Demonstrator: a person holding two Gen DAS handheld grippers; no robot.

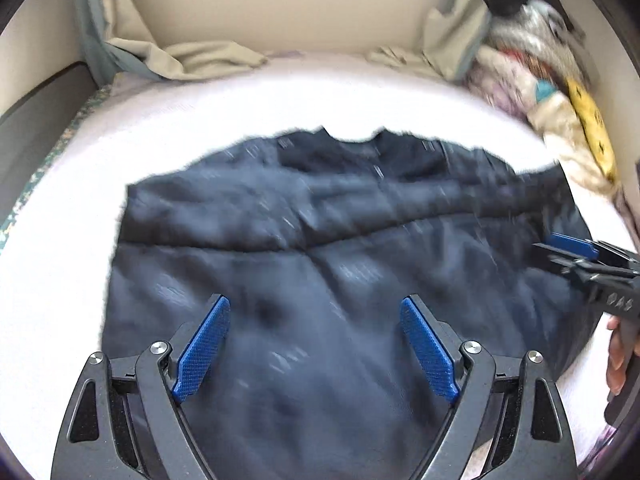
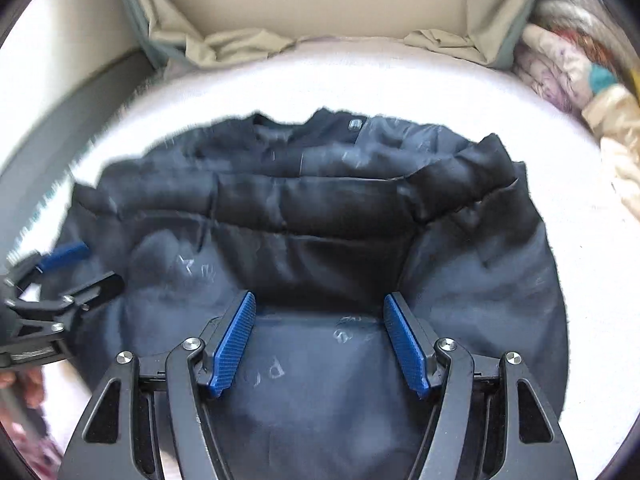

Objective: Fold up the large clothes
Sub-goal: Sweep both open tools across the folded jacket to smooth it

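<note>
Dark navy shirt spread on a white bed sheet, both grippers above it.

Left gripper: blue pads spread wide, nothing pinched. Right gripper: spread too, hovering over the printed fabric, clamping nothing. Shirt fills frame centre, sleeves folded across. Beige curtains along the top, crumpled laundry pile upper right, grey wall strip left. Blurry.

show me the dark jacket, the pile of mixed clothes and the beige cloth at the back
dark jacket (image 2: 320,216): right wrist view, on the sleeve folded across its body
pile of mixed clothes (image 1: 536,80): left wrist view, on the pale fabrics at the upper right
beige cloth (image 1: 208,58): left wrist view, on its crumpled bottom edge
</note>
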